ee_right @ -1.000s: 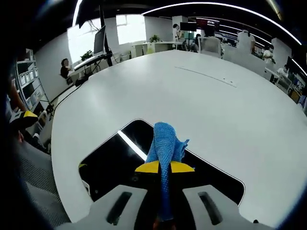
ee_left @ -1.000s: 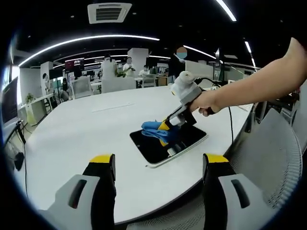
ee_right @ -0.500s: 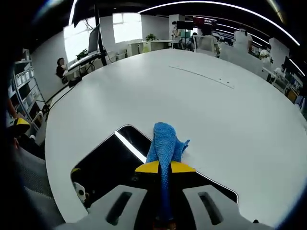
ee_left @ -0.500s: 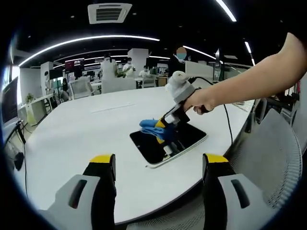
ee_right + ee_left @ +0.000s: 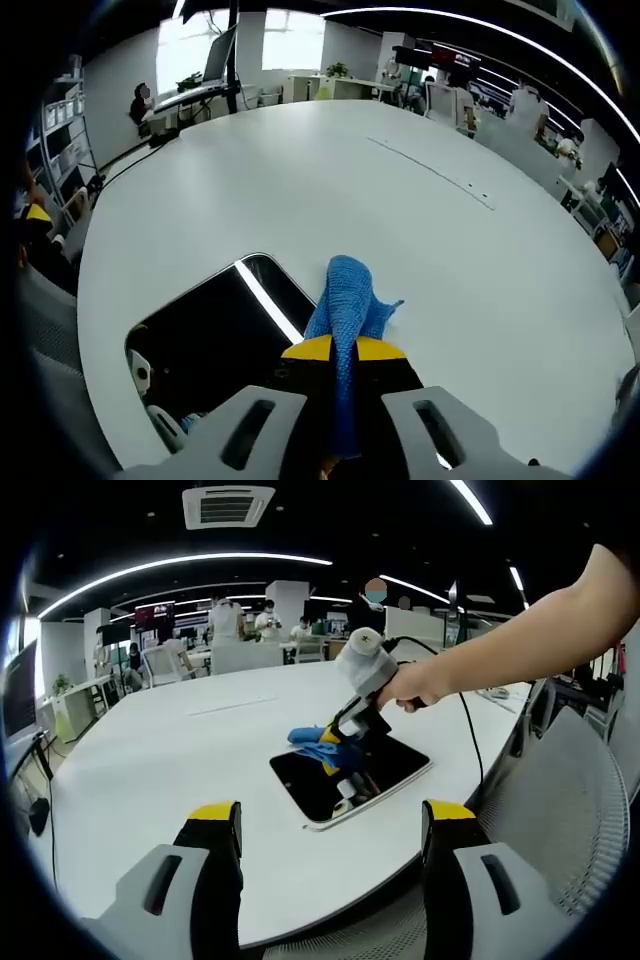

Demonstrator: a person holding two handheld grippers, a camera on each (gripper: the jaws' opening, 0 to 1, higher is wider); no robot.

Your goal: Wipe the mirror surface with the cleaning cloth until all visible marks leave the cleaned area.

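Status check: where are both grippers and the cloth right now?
Right gripper shut on blue cloth, cloth at mirror far edge. Left gripper open, off the white table, holding nothing. Nothing in the way.

Mirror (image 5: 215,335) near edge hidden behind right tool (image 5: 343,349); marks on glass too small to tell.

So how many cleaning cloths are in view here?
1. The blue cleaning cloth is clamped in the right gripper, resting on the mirror near its far edge on the white table.
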